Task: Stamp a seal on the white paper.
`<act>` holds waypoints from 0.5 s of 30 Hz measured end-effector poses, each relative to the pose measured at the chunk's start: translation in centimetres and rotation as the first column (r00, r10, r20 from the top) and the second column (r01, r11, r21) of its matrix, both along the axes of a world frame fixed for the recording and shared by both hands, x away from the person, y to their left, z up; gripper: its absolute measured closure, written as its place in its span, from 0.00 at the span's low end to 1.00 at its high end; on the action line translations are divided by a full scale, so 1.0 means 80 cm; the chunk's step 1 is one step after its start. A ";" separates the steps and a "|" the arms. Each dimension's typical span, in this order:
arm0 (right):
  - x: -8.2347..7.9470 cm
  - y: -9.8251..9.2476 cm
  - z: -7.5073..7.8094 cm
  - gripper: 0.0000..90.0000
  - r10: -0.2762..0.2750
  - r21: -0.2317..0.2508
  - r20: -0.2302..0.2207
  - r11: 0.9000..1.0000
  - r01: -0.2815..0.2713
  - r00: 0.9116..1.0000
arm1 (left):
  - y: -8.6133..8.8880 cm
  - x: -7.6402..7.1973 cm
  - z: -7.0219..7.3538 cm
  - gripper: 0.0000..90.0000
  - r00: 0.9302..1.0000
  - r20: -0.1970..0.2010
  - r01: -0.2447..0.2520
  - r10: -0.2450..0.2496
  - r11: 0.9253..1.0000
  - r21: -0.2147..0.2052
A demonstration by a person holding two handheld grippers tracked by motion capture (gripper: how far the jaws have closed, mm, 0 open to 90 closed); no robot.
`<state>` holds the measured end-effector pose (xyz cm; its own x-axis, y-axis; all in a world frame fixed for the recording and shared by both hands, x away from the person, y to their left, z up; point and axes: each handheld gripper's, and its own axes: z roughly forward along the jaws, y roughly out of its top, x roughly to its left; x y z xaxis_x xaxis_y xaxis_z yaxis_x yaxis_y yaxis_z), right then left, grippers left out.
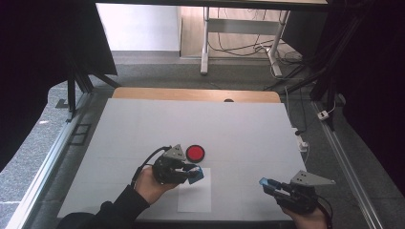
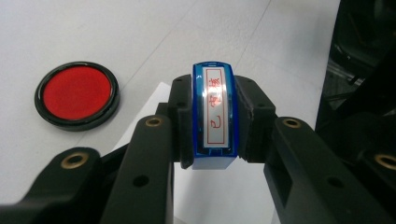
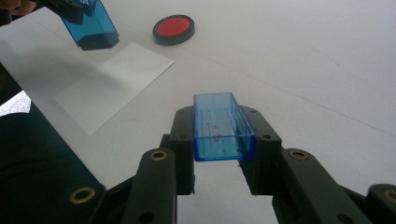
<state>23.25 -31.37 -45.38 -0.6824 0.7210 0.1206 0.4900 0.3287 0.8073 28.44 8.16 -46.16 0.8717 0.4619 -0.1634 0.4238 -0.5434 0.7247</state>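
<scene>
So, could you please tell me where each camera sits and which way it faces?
High view: above the person's side, facing forward and down on the table; forearms and both claws show.
Left gripper view: rides the left claw, facing its blue stamp.
Right gripper view: rides the right claw, facing its blue cap.
All share the red ink pad.

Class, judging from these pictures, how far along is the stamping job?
Done: the cap is off, clamped in the right gripper. In hand: the left gripper holds the blue stamp between the red ink pad and the paper. Left: the paper looks unmarked.
</scene>
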 end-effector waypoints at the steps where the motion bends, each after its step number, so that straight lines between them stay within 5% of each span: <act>1: 0.000 0.000 0.000 0.76 0.000 0.000 -0.001 1.000 0.000 1.000 | -0.001 -0.001 -0.002 0.78 1.000 0.004 -0.001 0.001 1.000 0.006; 15: 0.000 0.001 0.000 0.76 0.003 -0.001 -0.003 1.000 -0.003 1.000 | -0.018 -0.004 -0.035 0.78 1.000 0.003 0.000 -0.001 0.996 0.087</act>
<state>23.25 -31.33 -45.38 -0.6843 0.7190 0.1218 0.4912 0.3310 0.8057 28.10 6.74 -48.98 0.8725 0.4737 -0.1194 0.4210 -0.6050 0.6758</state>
